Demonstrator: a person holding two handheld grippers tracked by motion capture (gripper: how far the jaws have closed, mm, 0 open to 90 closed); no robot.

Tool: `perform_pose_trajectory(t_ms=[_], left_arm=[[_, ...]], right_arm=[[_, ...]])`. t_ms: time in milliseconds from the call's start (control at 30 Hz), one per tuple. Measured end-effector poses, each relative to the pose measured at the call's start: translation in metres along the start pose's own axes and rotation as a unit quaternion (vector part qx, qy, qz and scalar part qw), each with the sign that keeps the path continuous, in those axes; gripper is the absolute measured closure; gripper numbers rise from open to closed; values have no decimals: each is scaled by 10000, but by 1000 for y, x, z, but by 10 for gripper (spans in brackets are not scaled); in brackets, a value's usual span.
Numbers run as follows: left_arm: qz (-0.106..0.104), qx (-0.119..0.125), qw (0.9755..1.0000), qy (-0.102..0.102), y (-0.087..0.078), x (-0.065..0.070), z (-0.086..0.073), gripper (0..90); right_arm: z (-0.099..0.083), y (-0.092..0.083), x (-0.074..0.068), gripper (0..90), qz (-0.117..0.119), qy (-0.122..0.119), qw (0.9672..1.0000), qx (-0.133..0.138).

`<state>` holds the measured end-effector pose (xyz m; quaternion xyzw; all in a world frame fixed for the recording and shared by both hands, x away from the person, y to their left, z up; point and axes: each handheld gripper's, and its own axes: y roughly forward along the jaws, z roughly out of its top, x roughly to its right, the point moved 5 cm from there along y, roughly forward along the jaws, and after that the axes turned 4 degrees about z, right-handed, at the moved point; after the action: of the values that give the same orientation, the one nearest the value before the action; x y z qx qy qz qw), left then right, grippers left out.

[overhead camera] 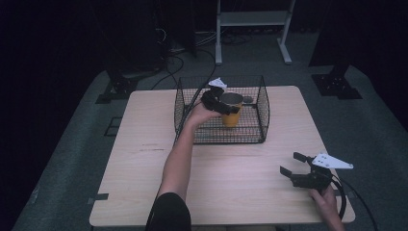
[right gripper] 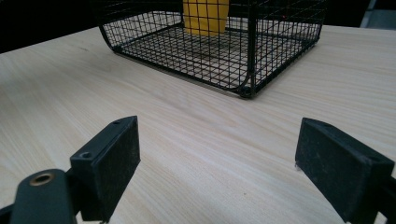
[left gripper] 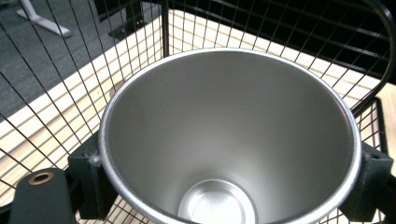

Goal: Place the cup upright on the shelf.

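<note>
Yellow cup (overhead camera: 231, 111) upright inside wire basket (overhead camera: 262, 113), apparently empty, left tongs (overhead camera: 225, 107) clamping it.

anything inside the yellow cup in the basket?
Nothing visible: the left gripper view looks straight down into the yellow cup, showing bare steel walls and most of its round bottom. The nearest bit of the bottom is cut off by the frame edge.

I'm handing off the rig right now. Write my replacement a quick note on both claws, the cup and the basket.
Left claw: shut on the yellow cup, jaws on either side just under the rim, cup upright inside the wire basket.
Right claw: open, holding nothing, low over the table at the near right corner.
Done: cup is within the basket walls.
Left: whether it rests on the basket floor can't be told; probably set it down, release, withdraw.
</note>
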<state>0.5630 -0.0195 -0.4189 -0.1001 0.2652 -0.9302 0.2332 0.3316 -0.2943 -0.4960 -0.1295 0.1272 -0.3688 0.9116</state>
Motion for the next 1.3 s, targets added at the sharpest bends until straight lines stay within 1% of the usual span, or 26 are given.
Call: perform_pose_trajectory(t_ms=[133,333,567,633,700,733,833,867,1100,1233,1300], left_arm=[[-6,-46,10000,3,4,0,-2,131],[19,-191,9998,6,7,-2,-7,130],[50,-251,9997,22,8,-3,-8,131],[49,-297,9995,31,8,-4,-9,130],[94,-375,9992,42,9,-5,-11,131],[82,-441,9990,28,10,-6,-13,131],[82,-433,9990,-8,11,-6,-13,130],[106,-460,9989,21,11,-7,-13,130],[111,-503,9987,42,11,-5,-13,129],[131,-597,9980,183,10,-2,-13,129],[135,-613,9979,184,10,-2,-13,129]], right_arm=[[0,0,0,129,1,-4,10000,0],[0,0,0,129,2,-7,10000,-2],[0,0,0,129,4,-6,10000,0],[0,0,0,129,4,-7,10000,-3],[0,0,0,129,1,-6,10000,-1],[0,0,0,129,0,-4,10000,0],[0,0,0,129,4,-3,10000,0],[0,0,0,129,4,0,10000,0],[0,0,0,129,4,2,10000,2],[0,0,0,129,6,1,10000,1],[0,0,0,129,5,1,10000,0]])
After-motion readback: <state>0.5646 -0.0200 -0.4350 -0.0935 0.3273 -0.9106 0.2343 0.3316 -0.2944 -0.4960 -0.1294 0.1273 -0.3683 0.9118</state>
